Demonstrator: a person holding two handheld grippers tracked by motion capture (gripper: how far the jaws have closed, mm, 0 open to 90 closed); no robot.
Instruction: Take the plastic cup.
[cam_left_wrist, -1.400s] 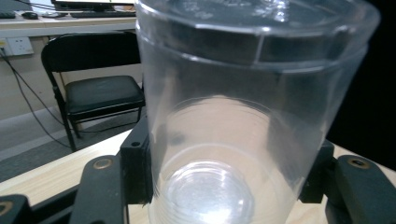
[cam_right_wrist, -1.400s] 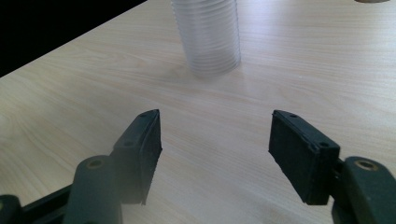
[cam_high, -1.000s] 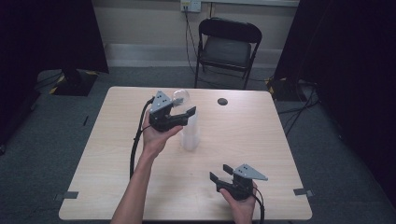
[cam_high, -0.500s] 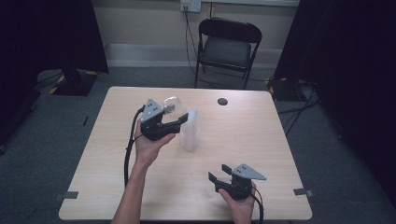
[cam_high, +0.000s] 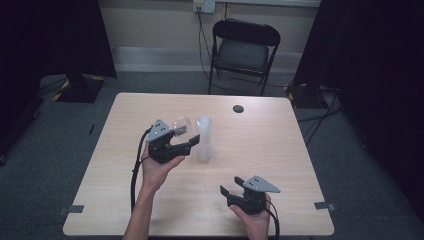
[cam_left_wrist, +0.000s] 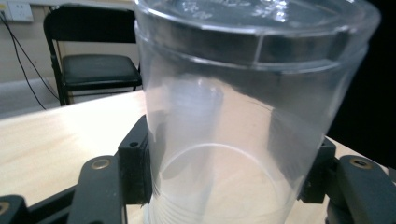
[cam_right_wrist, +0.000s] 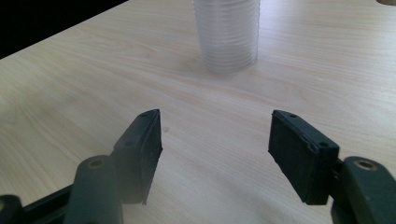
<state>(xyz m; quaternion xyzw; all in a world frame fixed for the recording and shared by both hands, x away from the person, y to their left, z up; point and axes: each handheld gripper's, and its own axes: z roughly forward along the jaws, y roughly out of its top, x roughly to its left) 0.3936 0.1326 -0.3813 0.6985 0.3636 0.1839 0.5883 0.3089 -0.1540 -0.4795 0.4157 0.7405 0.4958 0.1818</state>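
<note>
My left gripper is shut on a single clear plastic cup, held above the table just left of a stack of clear cups that stands upright mid-table. In the left gripper view the held cup sits between both black pads and they press its lower wall, with the left gripper around it. My right gripper rests near the table's front edge. In the right gripper view, the right gripper stands open with nothing in it and faces the stack.
A small dark disc lies on the light wooden table near its far edge. A black folding chair stands behind the table. Cables trail from both grippers toward the front edge.
My left hand has carried the clear cup to the left and lower, away from the top of the stack. The right gripper has stayed where it was.
</note>
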